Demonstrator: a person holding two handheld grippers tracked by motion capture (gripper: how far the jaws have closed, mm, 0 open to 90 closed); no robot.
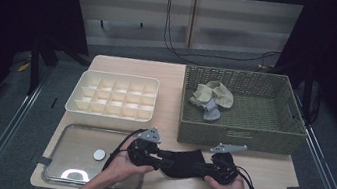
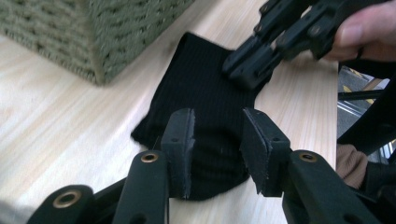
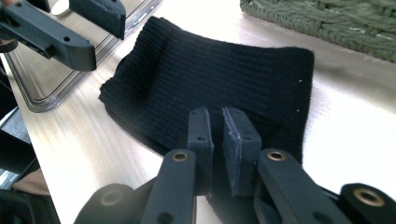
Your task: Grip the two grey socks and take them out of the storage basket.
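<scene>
Jaws: we see left spread over black knit cloth [image 2: 205,102], right pinching its edge.
High view: cloth on table [image 1: 269,183] between left gripper [image 1: 159,163] and right gripper [image 1: 206,172], before wicker basket [image 1: 241,133]; basket label unreadable. Left gripper view: right gripper [image 2: 245,74] on cloth. Right gripper view: jaws nipped on hem.

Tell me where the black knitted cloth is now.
In the high view, the black knitted cloth lies on the wooden table's near edge, between the left gripper and right gripper, before the woven basket.

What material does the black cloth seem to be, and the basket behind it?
The black cloth looks like a matte ribbed knit, probably a sock: fine parallel ribs show. The basket seems woven from olive cord or grass, judging by its plaited wall; I cannot tell the fibre.
</scene>
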